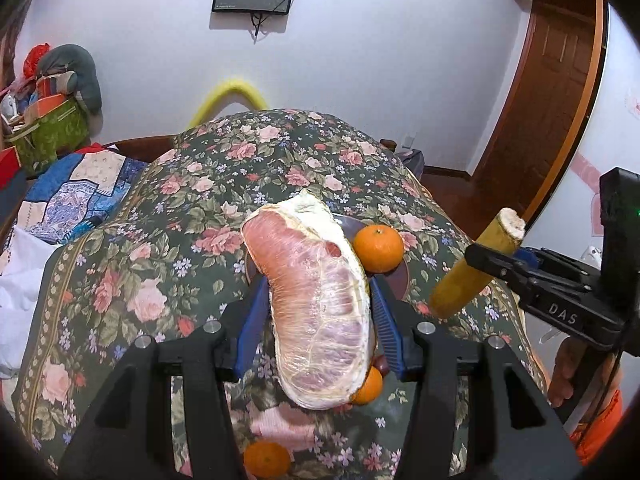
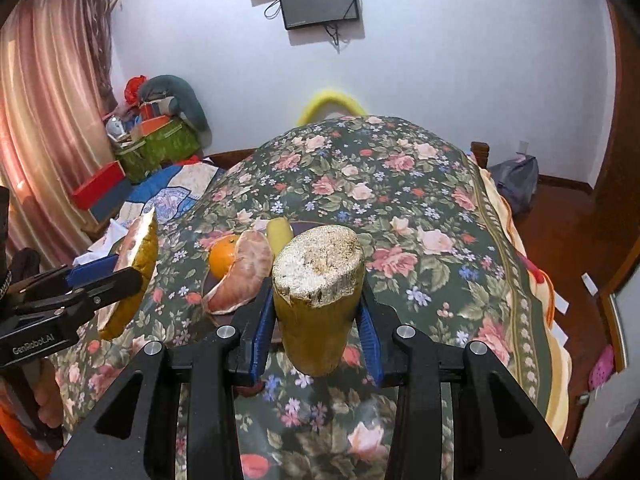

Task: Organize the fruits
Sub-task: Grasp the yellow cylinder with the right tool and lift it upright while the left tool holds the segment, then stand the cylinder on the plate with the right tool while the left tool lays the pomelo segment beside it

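My left gripper (image 1: pixel 316 304) is shut on a large pomelo wedge (image 1: pixel 316 312) with pink flesh, held above the flowered bedspread; it also shows in the right wrist view (image 2: pixel 132 272). My right gripper (image 2: pixel 316 312) is shut on a yellow sugarcane piece (image 2: pixel 316 292) with a pale cut end, seen at the right of the left wrist view (image 1: pixel 476 264). A dark plate (image 1: pixel 400 276) below holds a mandarin (image 1: pixel 378 248). In the right wrist view the plate bears a mandarin (image 2: pixel 223 258), a second pomelo wedge (image 2: pixel 240 276) and a yellow piece (image 2: pixel 280 232).
More mandarins (image 1: pixel 370 386) (image 1: pixel 266 460) lie under and near my left gripper. The bedspread (image 2: pixel 400 200) covers a bed; a patchwork quilt (image 1: pixel 72 196) and boxes and bags (image 2: pixel 160 140) lie at the left. Wood floor (image 2: pixel 560 232) and a door (image 1: pixel 560 80) are at the right.
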Action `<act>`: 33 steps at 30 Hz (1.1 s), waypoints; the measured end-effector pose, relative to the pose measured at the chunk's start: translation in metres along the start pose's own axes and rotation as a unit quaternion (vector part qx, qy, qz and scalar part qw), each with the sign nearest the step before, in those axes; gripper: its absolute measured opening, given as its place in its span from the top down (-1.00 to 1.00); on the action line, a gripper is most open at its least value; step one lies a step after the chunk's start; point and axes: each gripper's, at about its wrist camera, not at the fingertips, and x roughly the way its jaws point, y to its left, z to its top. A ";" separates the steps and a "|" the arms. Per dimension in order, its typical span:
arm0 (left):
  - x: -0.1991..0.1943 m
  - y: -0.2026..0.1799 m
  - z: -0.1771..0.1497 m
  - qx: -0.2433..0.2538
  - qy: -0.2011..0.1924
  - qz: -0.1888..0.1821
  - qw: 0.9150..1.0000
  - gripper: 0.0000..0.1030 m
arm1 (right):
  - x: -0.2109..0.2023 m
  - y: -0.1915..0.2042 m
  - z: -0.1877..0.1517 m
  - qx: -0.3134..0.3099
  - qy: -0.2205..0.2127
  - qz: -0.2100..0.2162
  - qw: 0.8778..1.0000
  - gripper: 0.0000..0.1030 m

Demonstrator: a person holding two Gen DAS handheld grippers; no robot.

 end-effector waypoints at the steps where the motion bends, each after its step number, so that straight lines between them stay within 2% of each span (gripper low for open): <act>1: 0.002 0.001 0.001 0.000 -0.001 -0.001 1.000 0.01 | 0.005 0.001 0.001 -0.002 0.003 0.002 1.000 0.32; 9: 0.019 0.007 0.007 -0.003 0.001 -0.006 1.000 0.01 | 0.037 0.009 0.004 -0.016 0.026 0.013 0.999 0.32; 16: 0.031 0.012 0.008 -0.007 0.007 -0.006 1.000 0.01 | 0.056 0.015 0.011 -0.022 0.028 0.027 0.999 0.32; 23: 0.036 0.013 0.008 -0.007 0.011 -0.003 1.000 0.01 | 0.077 0.026 0.010 -0.034 0.046 0.024 0.998 0.29; 33: 0.049 -0.003 0.014 -0.002 0.016 -0.014 1.000 0.01 | 0.064 -0.001 -0.005 -0.013 0.059 0.014 0.998 0.21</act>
